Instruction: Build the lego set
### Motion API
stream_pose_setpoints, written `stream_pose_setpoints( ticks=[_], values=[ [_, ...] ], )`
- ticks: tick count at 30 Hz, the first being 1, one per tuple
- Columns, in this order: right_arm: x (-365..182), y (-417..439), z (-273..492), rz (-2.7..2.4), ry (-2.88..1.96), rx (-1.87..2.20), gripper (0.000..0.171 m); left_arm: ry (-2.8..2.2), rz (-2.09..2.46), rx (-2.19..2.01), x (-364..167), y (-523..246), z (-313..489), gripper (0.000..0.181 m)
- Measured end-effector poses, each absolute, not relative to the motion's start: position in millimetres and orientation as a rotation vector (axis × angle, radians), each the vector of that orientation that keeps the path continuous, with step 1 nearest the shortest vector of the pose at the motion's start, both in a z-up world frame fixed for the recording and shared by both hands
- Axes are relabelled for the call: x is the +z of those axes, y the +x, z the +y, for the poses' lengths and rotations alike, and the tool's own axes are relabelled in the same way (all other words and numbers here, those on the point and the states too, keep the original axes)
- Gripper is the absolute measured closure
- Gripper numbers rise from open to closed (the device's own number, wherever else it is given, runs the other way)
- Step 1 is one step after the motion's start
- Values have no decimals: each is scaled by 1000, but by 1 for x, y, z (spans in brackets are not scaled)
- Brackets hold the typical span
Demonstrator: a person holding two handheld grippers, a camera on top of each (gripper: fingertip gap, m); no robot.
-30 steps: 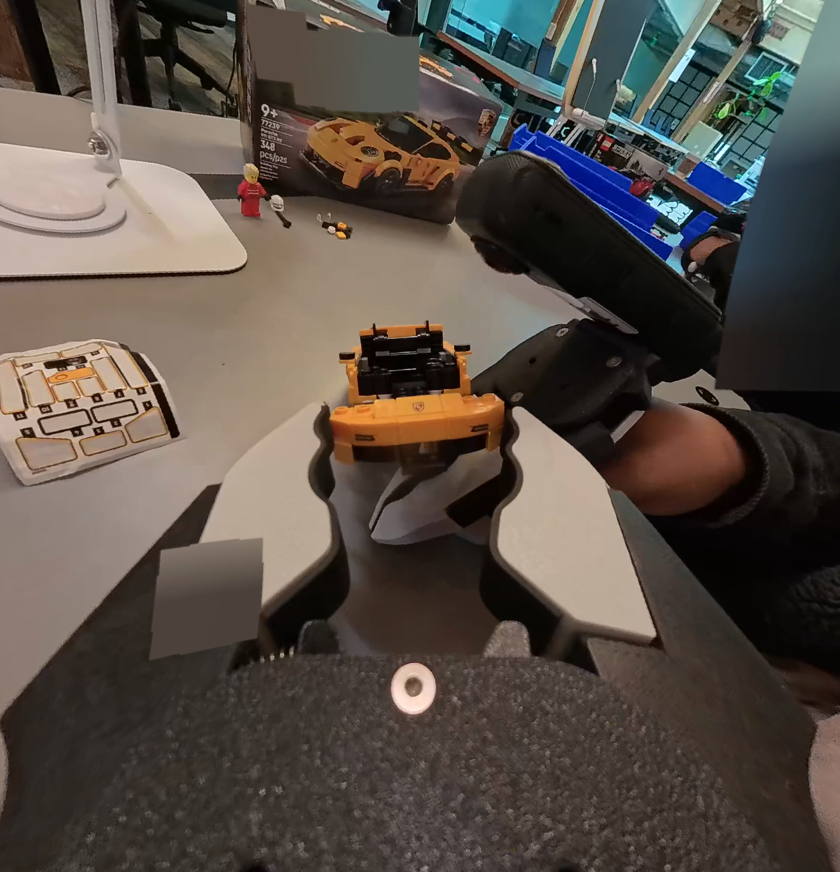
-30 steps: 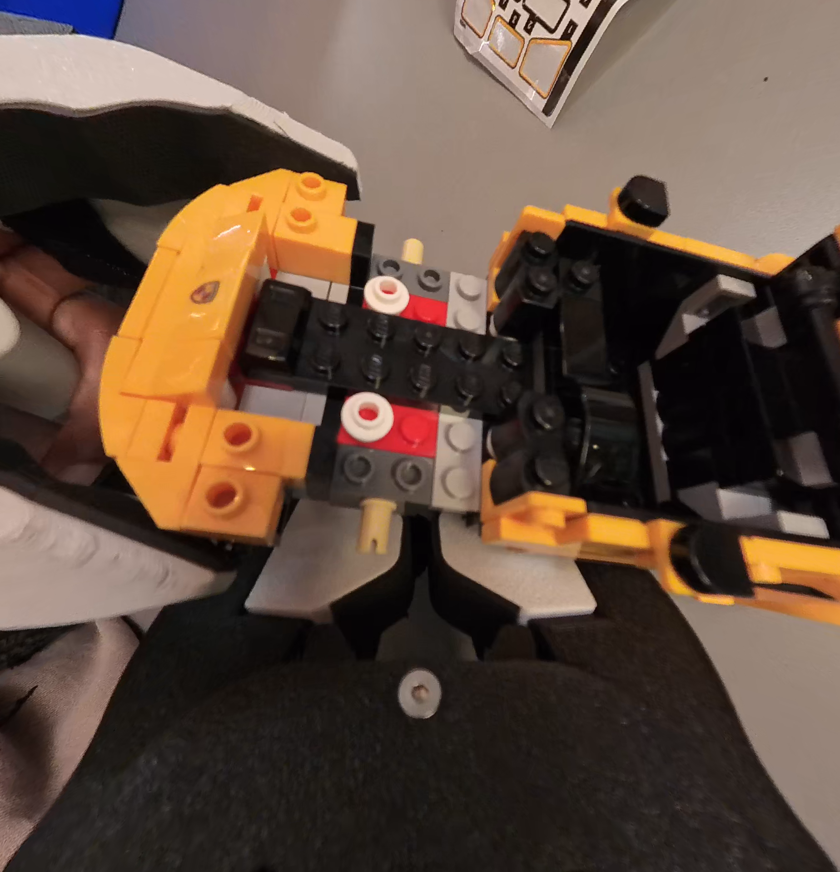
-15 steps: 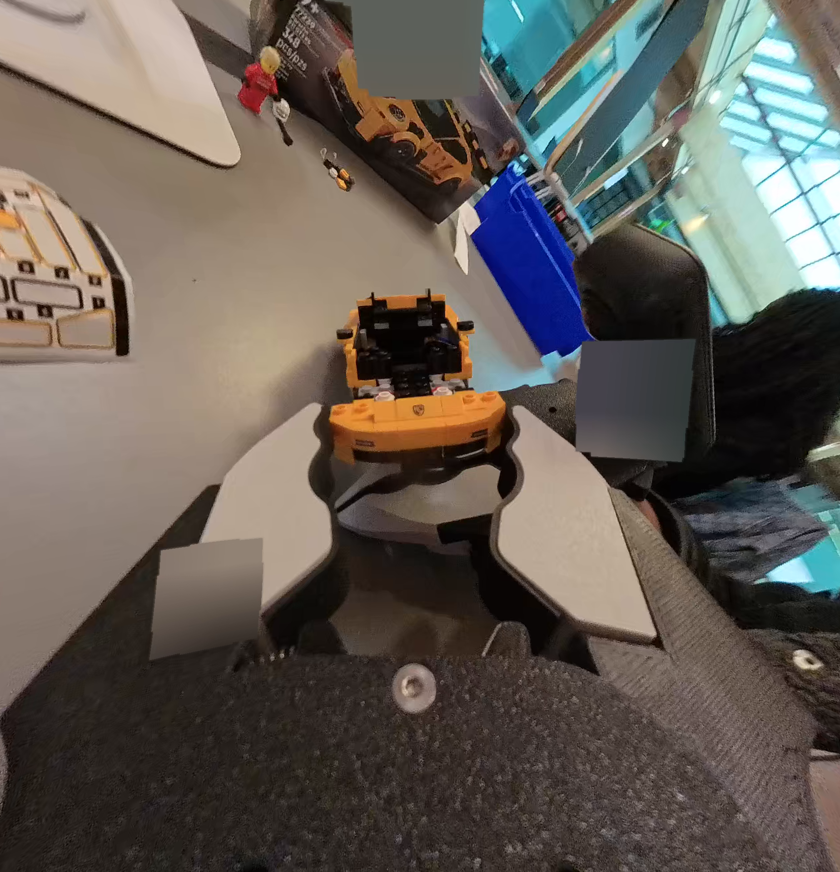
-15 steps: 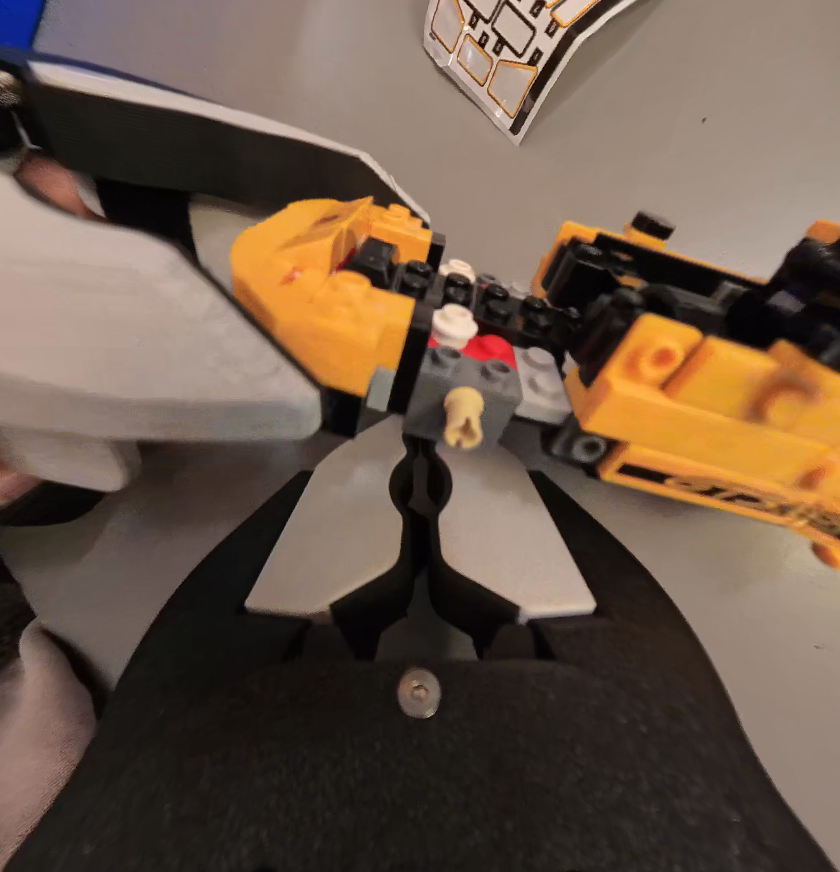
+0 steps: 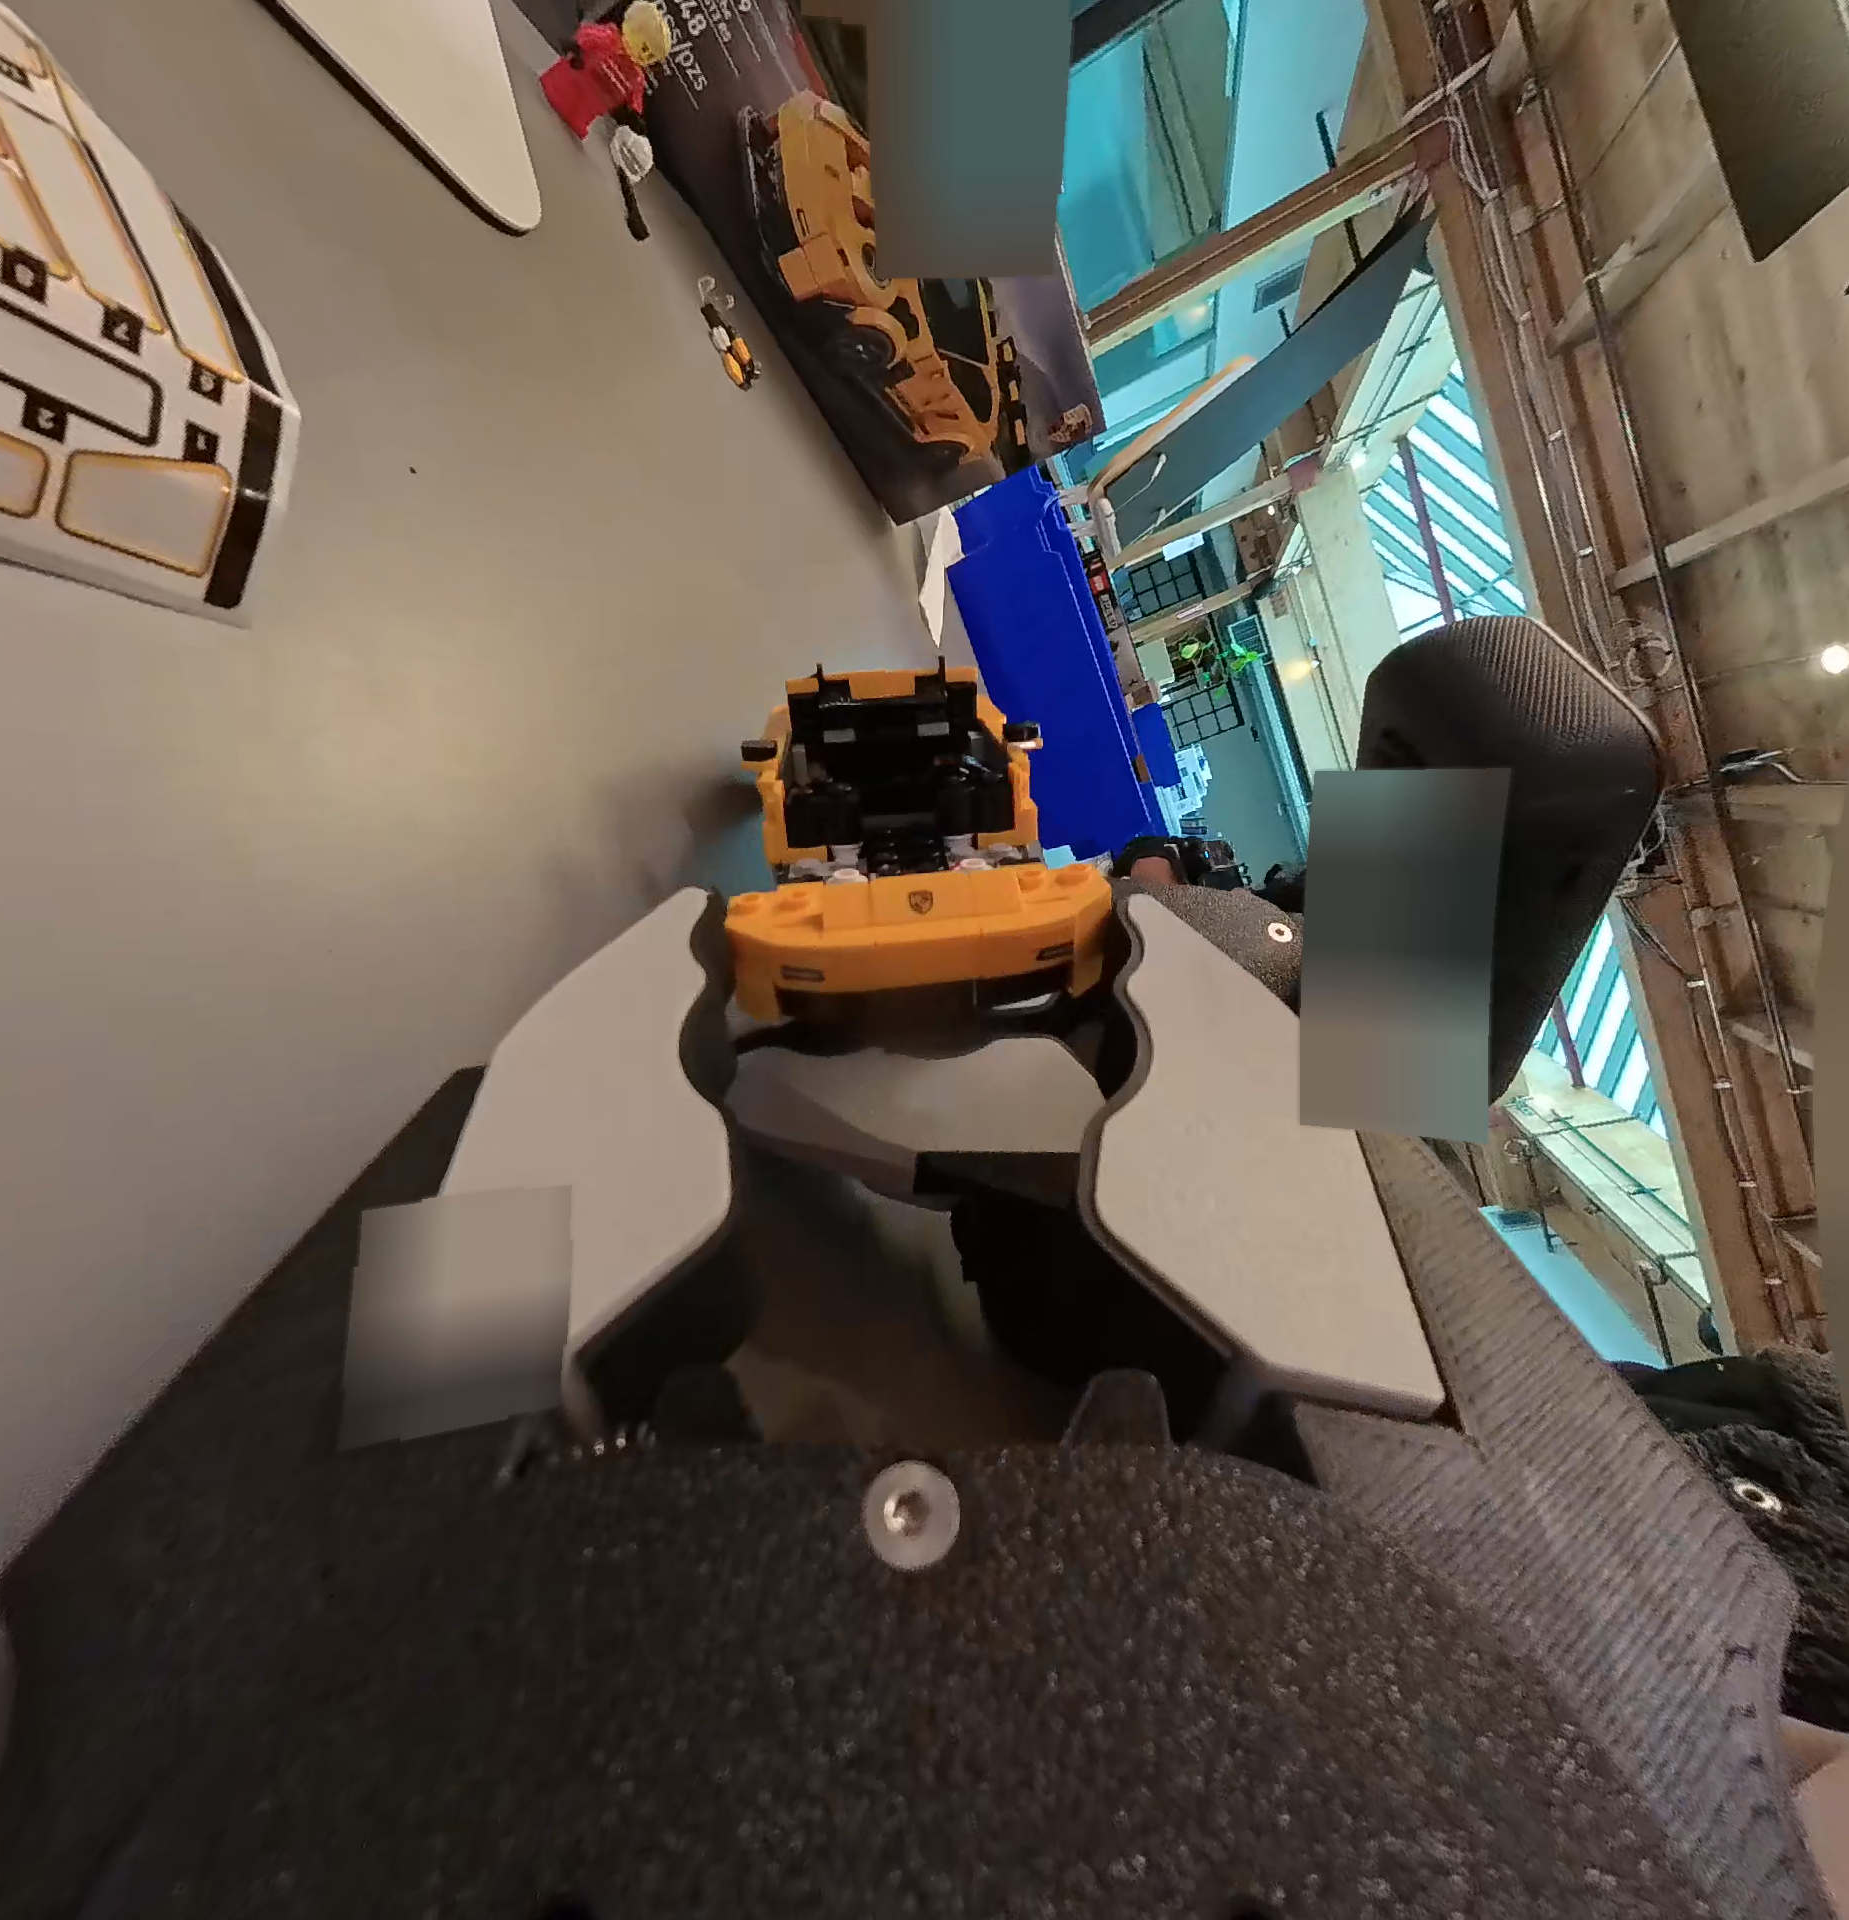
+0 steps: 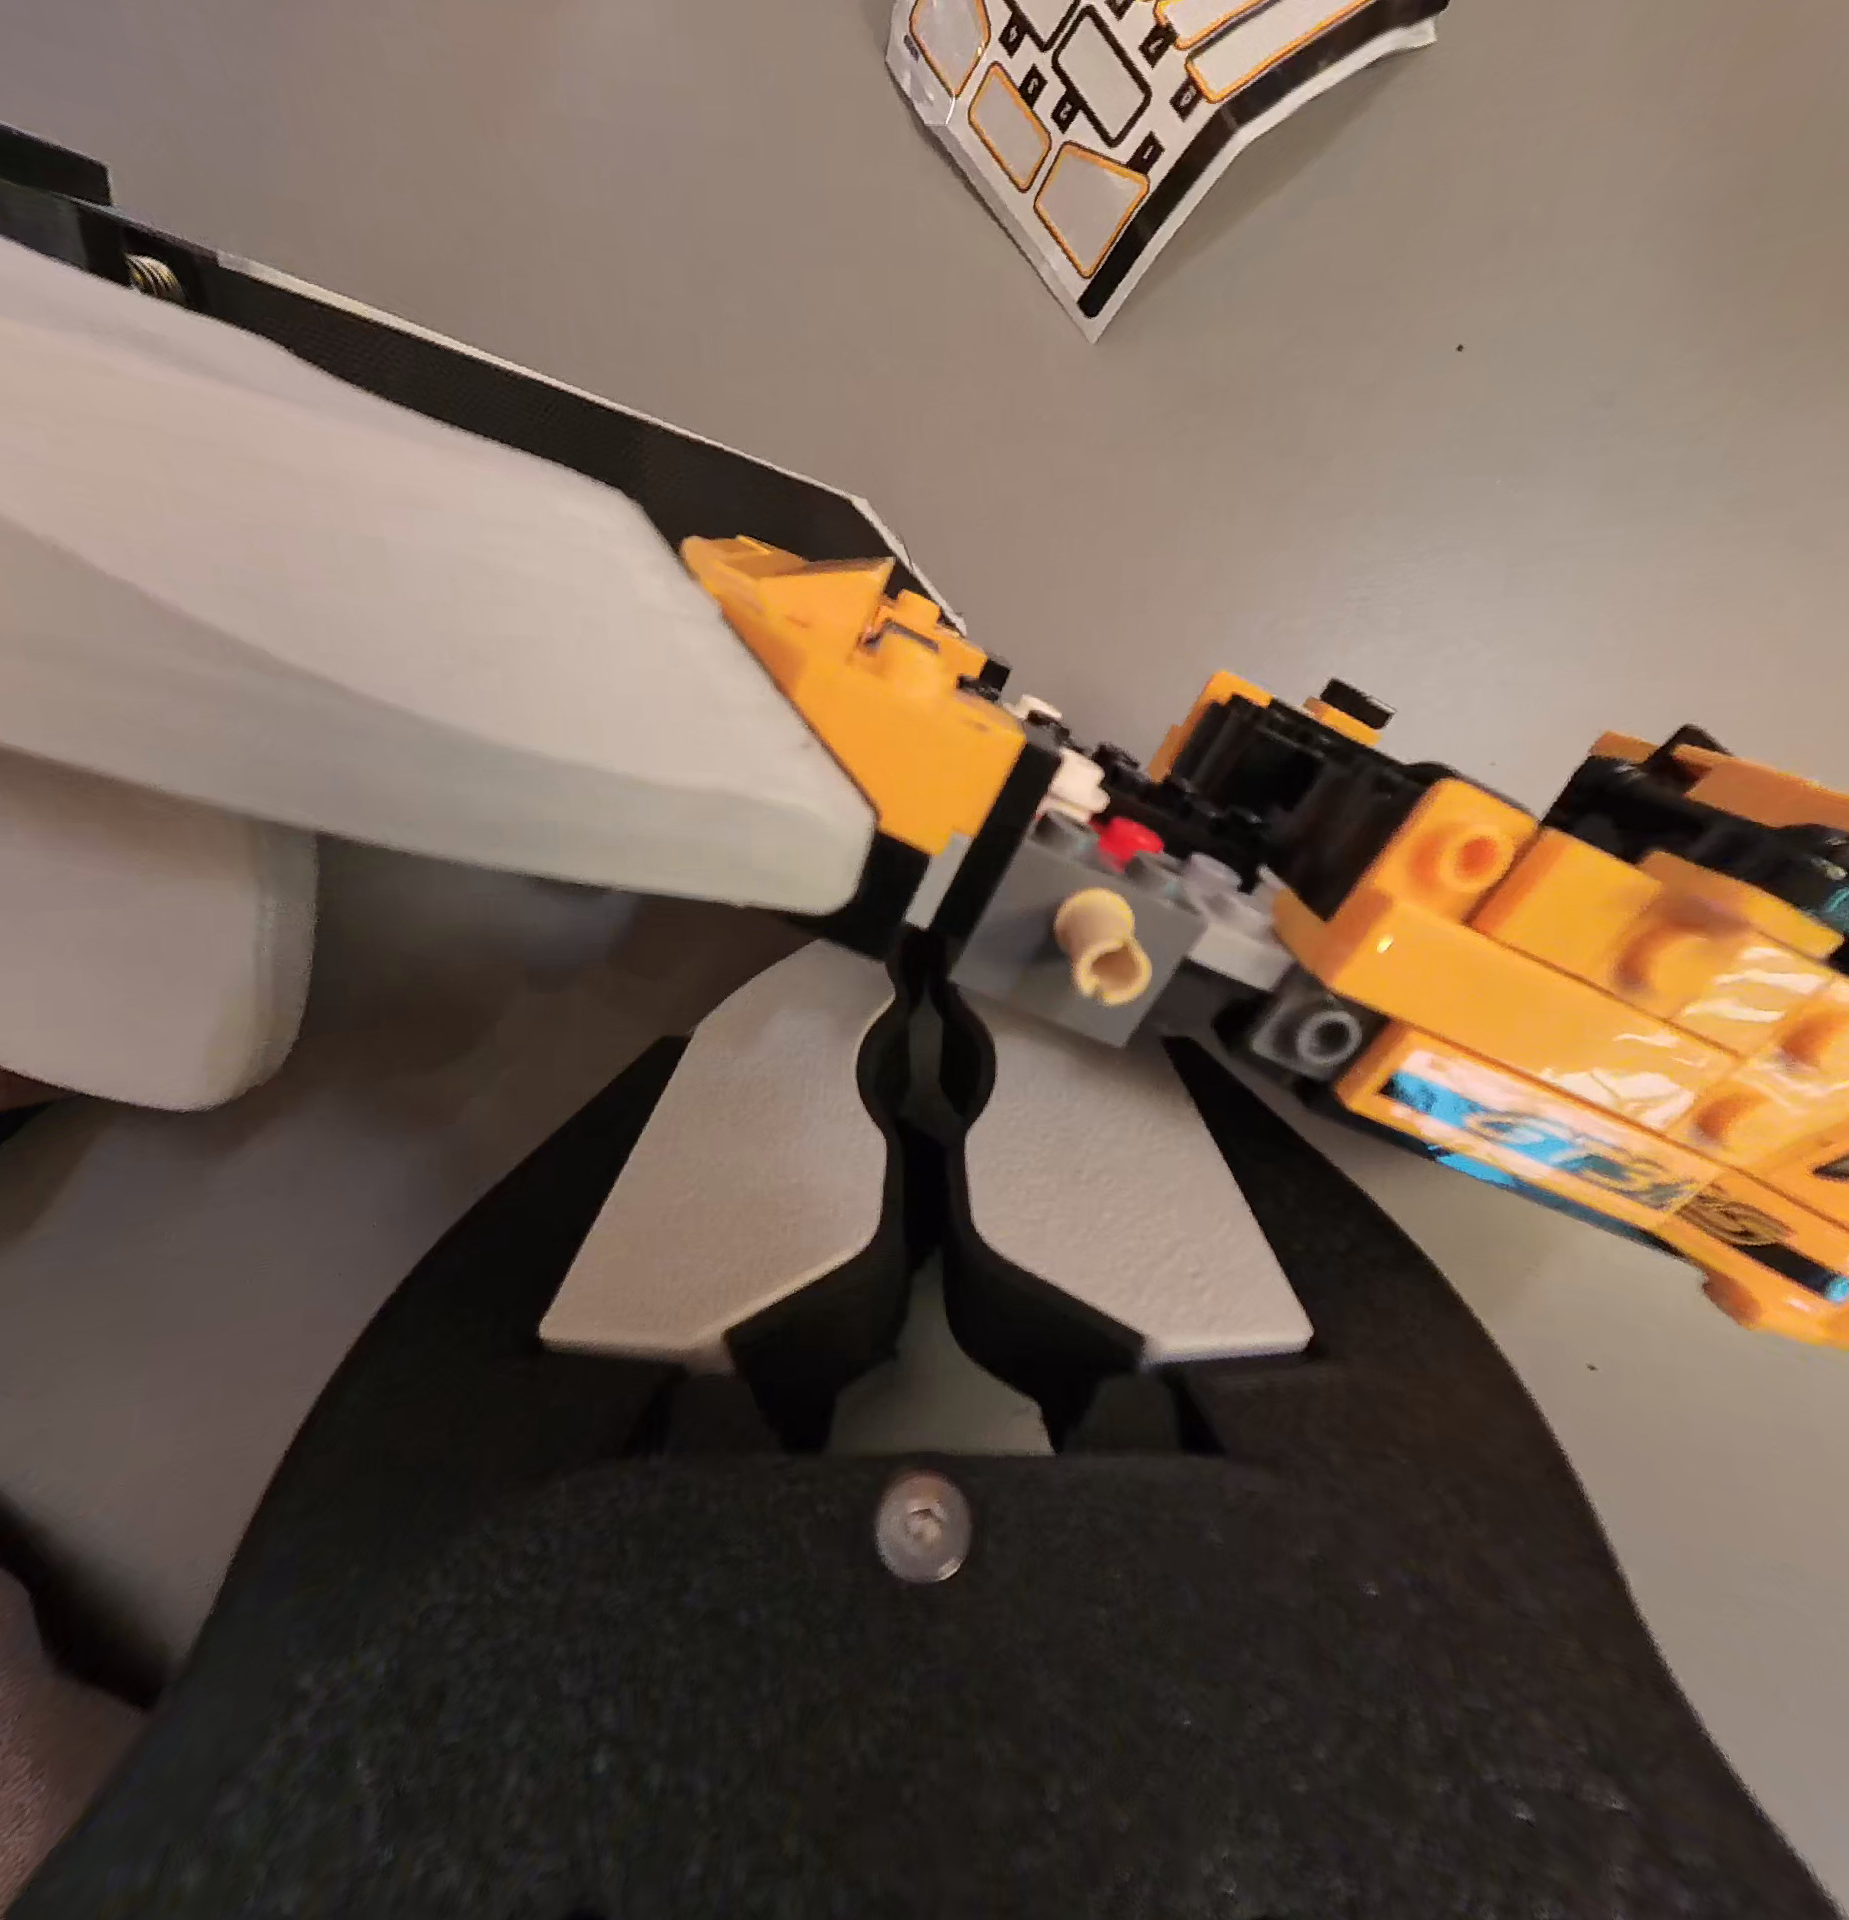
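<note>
Left gripper (image 5: pixel 915 956): clamped across the orange front bumper of the Lego car (image 5: pixel 899 831); each grey finger is pressed against one end of the nose, seen in both wrist views.
Right gripper (image 6: pixel 925 987): fingers brought together, only a thin slit left between the black pads; nothing is seen held. Tips sit just under the car's grey chassis, next to the tan axle pin (image 6: pixel 1102 940); actual contact cannot be told.
Lego car: part-built, orange body, black open cockpit, grey and red plates exposed behind the nose. Held at the front by the left gripper and tilted in the right wrist view; whether the rear rests on the grey table (image 6: pixel 1315 499) cannot be told.
Side panel: blue and black sticker already applied on the car's flank (image 6: pixel 1585 1132).
Sticker sheet (image 5: pixel 99 343): flat on the table, well apart from the car, corner curled up in the right wrist view.
Set box (image 5: pixel 878 312): stood at the far table edge, car pictured on it.
Minifigure (image 5: pixel 613 68): red torso, yellow head, just in front of the box.
Small orange-black part (image 5: pixel 733 343): loose on the table beside the box.
White base plate (image 5: pixel 432 94): far left corner of the table.
Blue bins (image 5: pixel 1045 675): behind the table edge.
</note>
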State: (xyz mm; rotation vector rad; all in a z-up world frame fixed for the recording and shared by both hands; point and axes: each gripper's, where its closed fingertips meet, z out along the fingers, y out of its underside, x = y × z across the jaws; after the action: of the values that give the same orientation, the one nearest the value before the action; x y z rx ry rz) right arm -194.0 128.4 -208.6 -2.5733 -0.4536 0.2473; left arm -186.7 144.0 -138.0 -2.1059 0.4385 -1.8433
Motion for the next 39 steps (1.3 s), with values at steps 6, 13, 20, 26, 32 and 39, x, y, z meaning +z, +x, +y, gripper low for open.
stream_pose_setpoints(
  ticks=[6, 13, 20, 26, 32, 39],
  values=[
    [-208, -191, 129, -456, -2575, 221, 171, -2097, 450, -1849, -138, -187, 144, 113],
    [-208, -192, 126, -484, -2577, 209, 171, -2044, 613, -1879, -140, -191, 144, 113],
    [-209, -197, 119, -529, -2582, 222, 171, -1896, 864, -1798, -134, -192, 147, 113],
    [-210, -198, 116, -535, -2580, 229, 171, -1779, 1019, -1706, -130, -193, 146, 113],
    [-210, -199, 115, -547, -2573, 223, 171, -1708, 1090, -1634, -130, -193, 146, 113],
    [-204, -208, 100, -601, -2533, 341, 171, -1720, 1118, -1645, -132, -194, 148, 113]
  ],
)
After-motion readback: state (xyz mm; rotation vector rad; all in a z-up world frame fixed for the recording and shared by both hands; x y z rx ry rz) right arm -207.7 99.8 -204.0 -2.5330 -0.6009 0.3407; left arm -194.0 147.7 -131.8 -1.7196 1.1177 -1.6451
